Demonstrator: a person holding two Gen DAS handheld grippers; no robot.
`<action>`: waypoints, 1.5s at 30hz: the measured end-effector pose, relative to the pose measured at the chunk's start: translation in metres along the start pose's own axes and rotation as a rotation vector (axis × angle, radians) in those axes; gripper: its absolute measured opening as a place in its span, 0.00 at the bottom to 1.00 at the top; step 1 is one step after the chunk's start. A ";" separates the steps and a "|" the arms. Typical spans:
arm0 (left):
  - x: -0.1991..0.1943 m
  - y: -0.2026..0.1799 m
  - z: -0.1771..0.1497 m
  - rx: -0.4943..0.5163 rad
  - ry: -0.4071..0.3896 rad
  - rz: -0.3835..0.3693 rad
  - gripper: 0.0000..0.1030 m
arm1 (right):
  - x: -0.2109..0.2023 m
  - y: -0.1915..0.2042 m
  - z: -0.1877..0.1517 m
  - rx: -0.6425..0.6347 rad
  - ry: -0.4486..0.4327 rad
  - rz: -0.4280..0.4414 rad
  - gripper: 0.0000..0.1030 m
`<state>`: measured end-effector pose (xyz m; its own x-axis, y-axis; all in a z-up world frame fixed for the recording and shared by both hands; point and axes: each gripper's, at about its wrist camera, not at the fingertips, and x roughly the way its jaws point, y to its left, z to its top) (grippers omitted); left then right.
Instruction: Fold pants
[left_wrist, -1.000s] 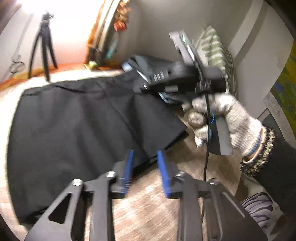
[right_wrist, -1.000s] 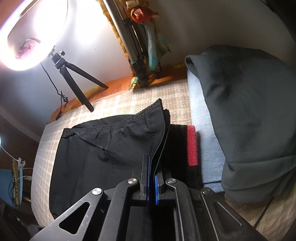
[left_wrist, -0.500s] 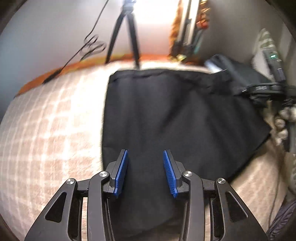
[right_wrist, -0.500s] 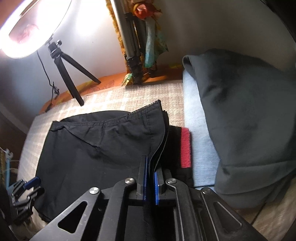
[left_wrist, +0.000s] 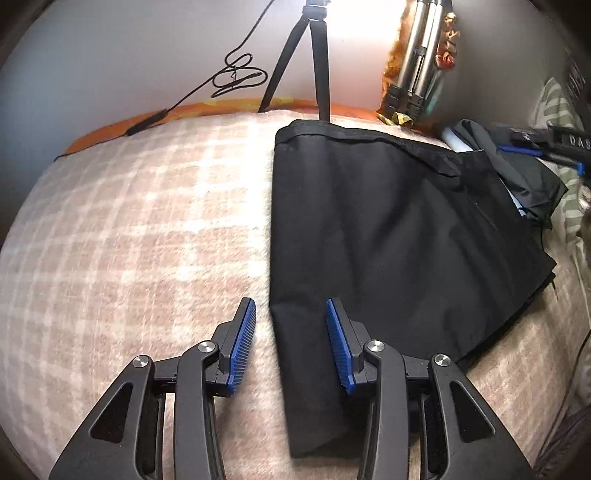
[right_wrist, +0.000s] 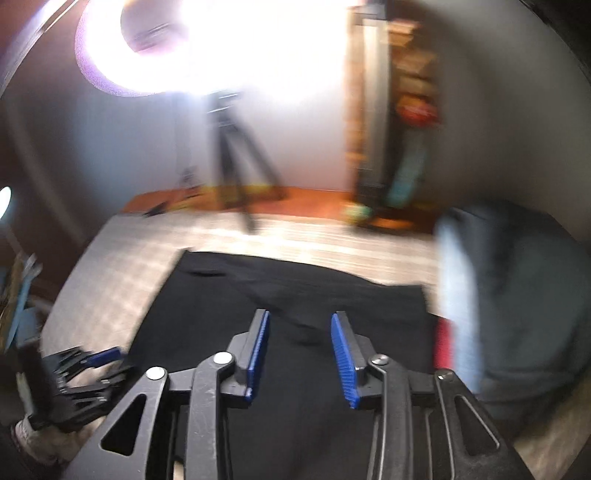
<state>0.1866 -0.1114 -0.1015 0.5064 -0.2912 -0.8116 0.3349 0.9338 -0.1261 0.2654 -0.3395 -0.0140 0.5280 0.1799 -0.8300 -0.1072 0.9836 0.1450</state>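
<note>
Black pants (left_wrist: 388, 236) lie folded flat on a beige checked bed cover (left_wrist: 129, 240). My left gripper (left_wrist: 291, 332) is open and empty, low over the near left edge of the pants, its jaws astride that edge. My right gripper (right_wrist: 299, 347) is open and empty above the pants (right_wrist: 295, 369); this view is blurred. The left gripper also shows at the lower left of the right wrist view (right_wrist: 92, 365).
A black tripod (left_wrist: 314, 55) and a cable (left_wrist: 229, 77) stand at the far edge of the bed. A dark grey garment over light blue cloth (right_wrist: 517, 295) lies right of the pants, with a red strip (right_wrist: 443, 343). A ring light (right_wrist: 166, 48) glares above.
My right gripper has opened and let go of the pants edge, which now lies flat. My left gripper has moved left to the pants' near left edge.
</note>
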 end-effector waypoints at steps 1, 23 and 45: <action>-0.001 0.001 -0.002 0.004 0.000 0.004 0.37 | 0.005 0.012 0.002 -0.022 0.008 0.027 0.30; -0.018 0.029 -0.015 -0.214 0.070 -0.245 0.57 | 0.157 0.126 0.042 -0.139 0.244 0.075 0.17; -0.022 0.043 -0.029 -0.332 0.037 -0.349 0.32 | 0.149 0.170 0.027 -0.036 0.475 -0.002 0.52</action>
<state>0.1667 -0.0592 -0.1061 0.3782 -0.5968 -0.7076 0.2046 0.7994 -0.5649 0.3489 -0.1451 -0.0982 0.0852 0.1444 -0.9858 -0.1405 0.9813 0.1316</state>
